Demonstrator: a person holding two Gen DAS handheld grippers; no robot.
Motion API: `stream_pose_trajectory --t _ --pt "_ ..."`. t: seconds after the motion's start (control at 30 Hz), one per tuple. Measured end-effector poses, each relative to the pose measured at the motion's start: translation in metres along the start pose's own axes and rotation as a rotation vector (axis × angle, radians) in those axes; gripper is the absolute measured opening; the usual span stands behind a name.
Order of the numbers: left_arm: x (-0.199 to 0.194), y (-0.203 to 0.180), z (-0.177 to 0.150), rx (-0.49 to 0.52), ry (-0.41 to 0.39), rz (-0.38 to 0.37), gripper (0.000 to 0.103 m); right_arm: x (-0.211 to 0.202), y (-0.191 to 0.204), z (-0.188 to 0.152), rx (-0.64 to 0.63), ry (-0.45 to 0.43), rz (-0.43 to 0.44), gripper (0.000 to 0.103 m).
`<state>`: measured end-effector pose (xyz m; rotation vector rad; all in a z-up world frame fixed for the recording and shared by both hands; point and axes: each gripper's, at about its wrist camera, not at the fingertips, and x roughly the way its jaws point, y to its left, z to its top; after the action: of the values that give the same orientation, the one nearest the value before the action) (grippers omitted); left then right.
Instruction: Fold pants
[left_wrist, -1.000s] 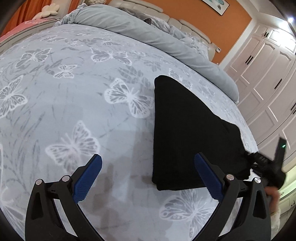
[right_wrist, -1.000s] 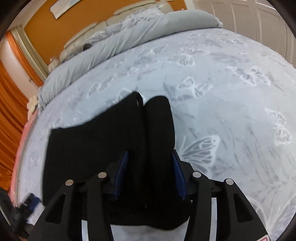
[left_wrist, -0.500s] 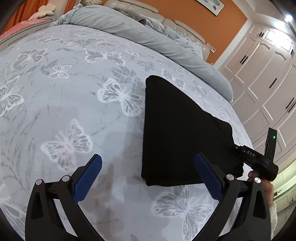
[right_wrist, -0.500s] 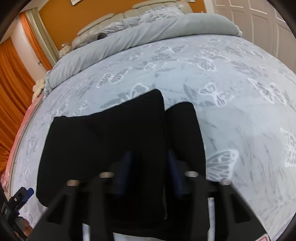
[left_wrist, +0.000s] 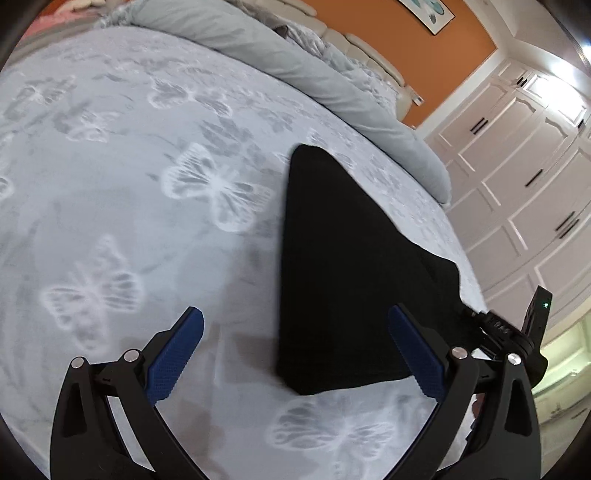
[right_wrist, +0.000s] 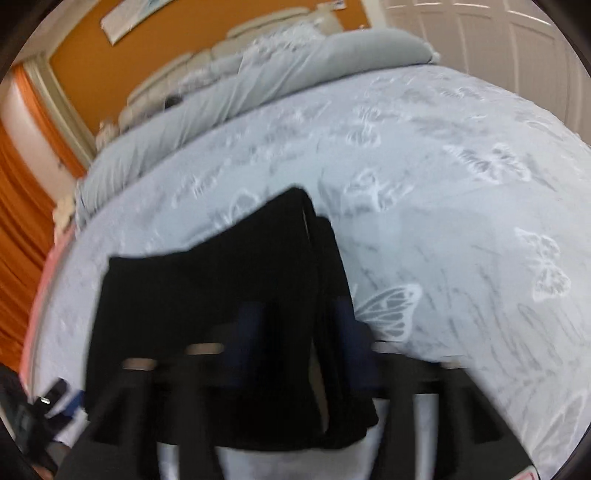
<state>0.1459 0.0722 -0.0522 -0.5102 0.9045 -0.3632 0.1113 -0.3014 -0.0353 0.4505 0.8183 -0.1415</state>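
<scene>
Tongs, left gripper (left_wrist: 295, 350): black plastic frame with silver pivot bolts, blue knurled pads (left_wrist: 173, 354); jaws spread wide, nothing between them; hovering above the bedspread (left_wrist: 147, 206). Tongs, right gripper (right_wrist: 295, 328): same build, blurred by motion; blue pads drawn in close with black cloth bunched between them, apparently clamped on the pants (right_wrist: 207, 314); in the left wrist view its black body (left_wrist: 517, 332) sits at the far right corner of the garment, a small green light on it; white lettering on that body too blurred to read.

Pants: black, matte, soft knit-like cloth; folded into a flat slab with rounded corners; lying on the bedspread ahead of the left gripper's right pad, the near edge close to that pad; a second narrower fold lies along the right side in the right wrist view.

Bedspread: pale grey-blue, white butterfly print. Beyond: rolled grey duvet (left_wrist: 280, 55); cream padded headboard (left_wrist: 354, 40); orange wall; white panelled wardrobe doors (left_wrist: 524, 177) with dark handles.
</scene>
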Motion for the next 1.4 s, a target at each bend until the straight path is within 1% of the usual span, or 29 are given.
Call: stream_pose_trajectory --t 0.03,0.1,0.2,0.27,0.3,0.33,0.37,0.4,0.43,0.47,0.53,0.67,0.73,0.77,0.8,0.87,0.9,0.93,0.97,1.0,1.03,1.07,1.1,1.13,1.2,1.27,1.33,1.37,1.4 --pt "0.002 -0.003 0.001 -0.002 0.012 -0.012 0.098 -0.01 -0.001 -0.003 0.008 -0.032 0.004 0.08" --pt "0.013 -0.006 0.002 -0.011 0.05 0.007 0.098 -0.009 -0.001 -0.007 -0.004 -0.015 -0.027 0.08" --pt "0.036 0.007 -0.001 -0.097 0.097 0.052 0.098 0.016 -0.012 -0.017 0.039 0.115 -0.039 0.08" --pt "0.04 0.009 -0.001 -0.113 0.075 0.046 0.098 0.032 -0.019 -0.021 0.131 0.178 0.047 0.079" --pt "0.042 0.006 0.0 -0.098 0.076 0.042 0.097 0.037 -0.023 -0.022 0.165 0.193 0.09 0.074" --pt "0.044 0.004 0.001 -0.088 0.087 0.023 0.082 0.04 -0.024 -0.023 0.172 0.194 0.113 0.063" --pt "0.049 0.004 0.003 -0.093 0.114 -0.056 0.06 0.041 -0.023 -0.021 0.17 0.202 0.168 0.043" --pt "0.055 0.006 0.004 -0.123 0.158 -0.114 0.037 0.04 -0.021 -0.018 0.176 0.204 0.203 0.036" --pt "0.052 0.009 0.007 -0.167 0.149 -0.12 0.03 0.035 -0.019 -0.015 0.174 0.196 0.221 0.034" --pt "0.045 0.007 0.01 -0.174 0.14 -0.132 0.027 0.027 -0.015 -0.011 0.162 0.18 0.246 0.032" --pt "0.018 -0.007 0.019 -0.138 0.098 -0.123 0.019 -0.005 -0.003 -0.001 0.134 0.127 0.344 0.031" --pt "-0.056 -0.032 0.011 -0.015 0.047 -0.111 0.02 -0.076 0.011 -0.009 0.031 0.081 0.445 0.032" --pt "-0.079 -0.025 -0.007 -0.021 0.062 -0.136 0.024 -0.083 0.003 -0.03 0.014 0.134 0.436 0.035" --pt "-0.081 -0.017 -0.022 -0.044 0.09 -0.122 0.026 -0.077 -0.001 -0.046 -0.002 0.183 0.404 0.039" --pt "-0.075 -0.013 -0.037 -0.042 0.124 -0.083 0.029 -0.062 -0.009 -0.069 -0.027 0.277 0.337 0.042" --pt "-0.048 0.001 -0.072 -0.016 0.253 0.073 0.032 -0.038 -0.025 -0.096 -0.011 0.418 0.204 0.053" --pt "-0.044 0.005 -0.078 -0.025 0.259 0.088 0.04 -0.046 -0.037 -0.097 0.046 0.383 0.255 0.053" --pt "-0.05 0.007 -0.081 -0.047 0.224 0.082 0.04 -0.055 -0.041 -0.091 0.058 0.362 0.266 0.053" --pt "-0.062 0.001 -0.076 -0.024 0.189 0.077 0.038 -0.072 -0.043 -0.081 0.051 0.29 0.245 0.057" --pt "-0.074 -0.008 -0.07 0.023 0.142 0.084 0.038 -0.093 -0.046 -0.07 0.039 0.169 0.218 0.058" --pt "-0.089 -0.017 -0.064 0.072 0.055 0.103 0.039 -0.117 -0.046 -0.057 0.01 0.007 0.186 0.061" --pt "-0.106 -0.028 -0.057 0.119 -0.057 0.141 0.043 -0.123 -0.042 -0.051 -0.011 -0.034 0.179 0.068" --pt "-0.116 -0.038 -0.051 0.152 -0.13 0.172 0.058 -0.121 -0.035 -0.04 -0.048 -0.041 0.184 0.07" --pt "-0.12 -0.043 -0.046 0.166 -0.159 0.18 0.071 -0.112 -0.028 -0.032 -0.062 -0.028 0.193 0.069" --pt "-0.117 -0.055 -0.035 0.178 -0.192 0.146 0.072 -0.083 -0.012 -0.021 -0.081 0.019 0.195 0.069" --pt "-0.102 -0.064 -0.03 0.185 -0.178 0.148 0.072 -0.049 0.004 -0.02 -0.111 0.089 0.142 0.069" --pt "-0.073 -0.065 -0.028 0.185 -0.118 0.169 0.072 -0.018 0.02 -0.031 -0.164 0.156 0.126 0.047" --pt "-0.056 -0.062 -0.027 0.174 -0.081 0.173 0.072 -0.007 0.028 -0.037 -0.207 0.178 0.097 0.029" --pt "-0.048 -0.061 -0.029 0.166 -0.053 0.182 0.071 -0.007 0.031 -0.04 -0.225 0.173 0.092 0.026"
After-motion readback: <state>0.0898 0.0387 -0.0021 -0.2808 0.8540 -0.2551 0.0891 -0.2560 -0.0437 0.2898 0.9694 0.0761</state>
